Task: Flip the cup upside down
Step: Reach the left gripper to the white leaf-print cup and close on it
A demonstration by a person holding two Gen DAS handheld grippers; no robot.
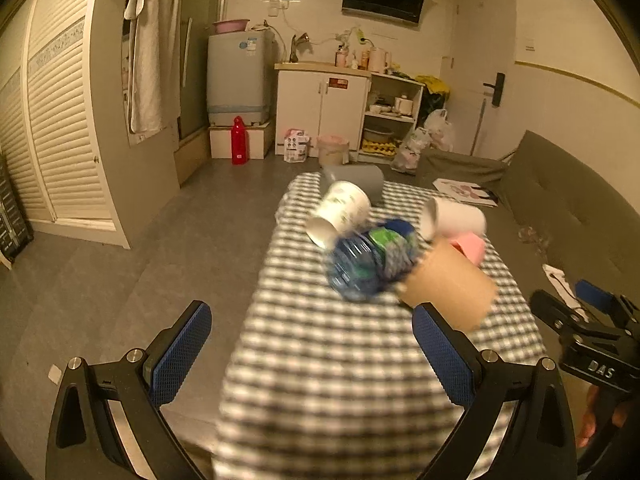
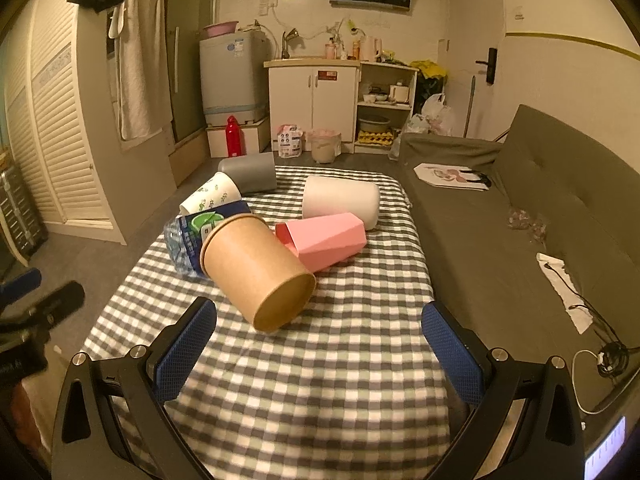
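Your right tool (image 2: 319,336) is spread wide and empty, just short of the brown paper cup (image 2: 256,272) lying on its side on the checked worktop (image 2: 320,380) (your left tool (image 1: 312,344) gapes empty too); you're approaching, so next close across its wall

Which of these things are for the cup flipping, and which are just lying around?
For the job:
brown paper cup, on its side
pink cup, on its side
white cup, on its side
leaf-print cup, on its side
grey cup, on its side
left gripper, open
right gripper, open

Just lying about:
water bottle
checked cloth
sofa
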